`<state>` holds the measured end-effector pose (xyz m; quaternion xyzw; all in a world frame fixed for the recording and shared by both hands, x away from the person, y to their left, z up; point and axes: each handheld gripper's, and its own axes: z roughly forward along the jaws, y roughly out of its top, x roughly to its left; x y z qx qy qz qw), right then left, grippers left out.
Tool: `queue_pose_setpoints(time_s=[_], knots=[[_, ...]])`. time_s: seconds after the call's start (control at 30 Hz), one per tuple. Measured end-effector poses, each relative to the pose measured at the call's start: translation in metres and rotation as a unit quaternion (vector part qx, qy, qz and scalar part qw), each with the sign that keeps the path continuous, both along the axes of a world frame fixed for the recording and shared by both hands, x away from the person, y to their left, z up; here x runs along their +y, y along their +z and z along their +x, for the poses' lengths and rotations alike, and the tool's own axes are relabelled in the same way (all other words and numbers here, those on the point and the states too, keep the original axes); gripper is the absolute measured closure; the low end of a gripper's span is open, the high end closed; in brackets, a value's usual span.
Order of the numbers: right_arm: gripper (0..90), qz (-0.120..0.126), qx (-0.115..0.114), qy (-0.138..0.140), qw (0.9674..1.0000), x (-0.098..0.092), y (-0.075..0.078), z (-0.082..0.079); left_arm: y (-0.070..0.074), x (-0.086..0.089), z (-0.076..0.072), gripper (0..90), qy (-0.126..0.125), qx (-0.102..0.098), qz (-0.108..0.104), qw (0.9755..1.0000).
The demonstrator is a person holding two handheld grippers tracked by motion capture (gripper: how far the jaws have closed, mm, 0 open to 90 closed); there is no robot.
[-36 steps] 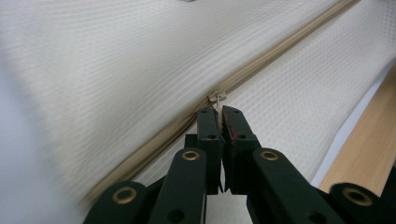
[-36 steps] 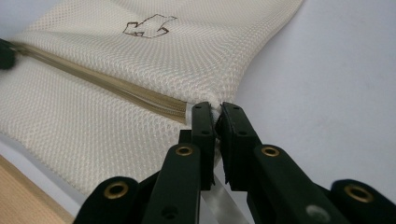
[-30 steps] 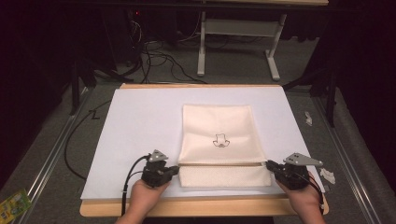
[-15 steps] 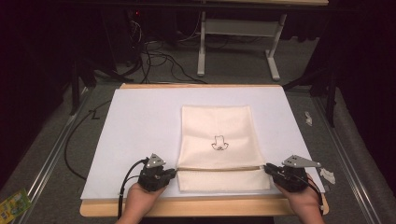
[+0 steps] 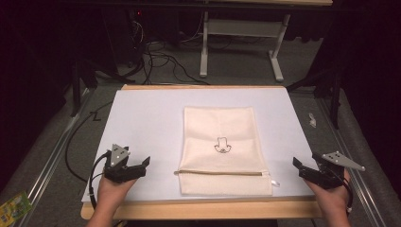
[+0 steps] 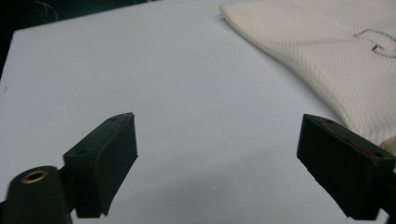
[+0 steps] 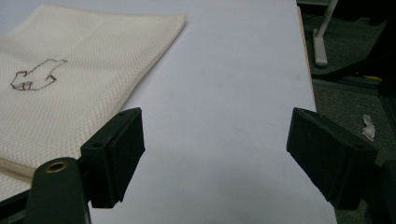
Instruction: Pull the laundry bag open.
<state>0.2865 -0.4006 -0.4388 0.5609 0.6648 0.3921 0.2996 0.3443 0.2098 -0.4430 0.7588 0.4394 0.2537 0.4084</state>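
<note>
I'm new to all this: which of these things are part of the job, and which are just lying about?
Part of the job: cream cloth bag, left gripper, right gripper, both open and empty.

Lying about: white scrap, green packet, floor cables.

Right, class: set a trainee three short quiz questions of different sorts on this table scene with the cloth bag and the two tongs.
1. True or false: the cream cloth bag lies flat on the white sheet.
2. Multiple choice: the left tongs are (a) shut on the bag, (b) open and apart from the bag, (c) resting on top of the bag.
3. Short answer: where on the bag is the zip, and what is between the jaws of the right tongs?

Key
1. True.
2. b. Their jaws have just been opening; only bare sheet lies between them.
3. Along the bag's near end, closest to the person; nothing, just bare sheet.
</note>
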Motion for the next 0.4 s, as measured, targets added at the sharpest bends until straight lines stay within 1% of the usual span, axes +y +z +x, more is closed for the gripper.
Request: queue_pose_setpoints(time_s=[0.03,0.07,0.1,0.13,0.17,0.2,0.23,0.3,0.33,0.37,0.4], knots=[[19.4,0.0,0.0,0.0,1.0,0.0,0.0,0.0,0.0,0.0,0.0,8.8,0.0,0.0,0.0,1.0],[17.6,-0.007,0.004,0.011,0.9999,0.007,-0.001,0.002,0.001,0.001,0.001,7.7,0.004,0.006,-0.003,1.0],[17.6,-0.007,0.004,0.011,0.9999,0.007,-0.001,0.002,0.001,0.001,0.001,7.2,0.004,0.006,-0.003,1.0],[17.5,-0.009,0.001,0.02,0.9997,0.011,-0.001,0.004,0.002,0.0,0.001,7.2,0.004,0.006,-0.009,0.9999],[17.3,-0.011,-0.001,0.024,0.9997,0.016,0.0,0.004,0.003,-0.002,0.001,7.0,0.002,0.005,-0.012,0.9999],[17.2,-0.012,-0.005,0.029,0.9995,0.019,0.001,0.005,0.003,-0.003,0.001,6.4,0.0,0.005,-0.013,0.9999],[17.2,-0.012,-0.007,0.03,0.9995,0.02,0.001,0.005,0.003,-0.005,0.0,6.0,-0.003,0.005,-0.011,0.9999],[16.8,-0.018,-0.004,0.036,0.9992,0.022,0.0,0.003,0.004,-0.007,-0.002,5.9,-0.003,0.004,0.002,1.0],[16.8,-0.016,0.0,0.033,0.9993,0.021,-0.001,0.003,0.004,-0.004,-0.003,5.7,0.0,0.004,0.001,1.0],[16.7,-0.015,-0.001,0.032,0.9994,0.02,-0.001,0.004,0.004,0.0,-0.002,5.1,0.005,0.009,-0.007,0.9999],[16.6,-0.01,-0.003,0.031,0.9995,0.019,-0.001,0.005,0.004,0.0,-0.002,4.2,0.005,0.009,-0.007,0.9999]])
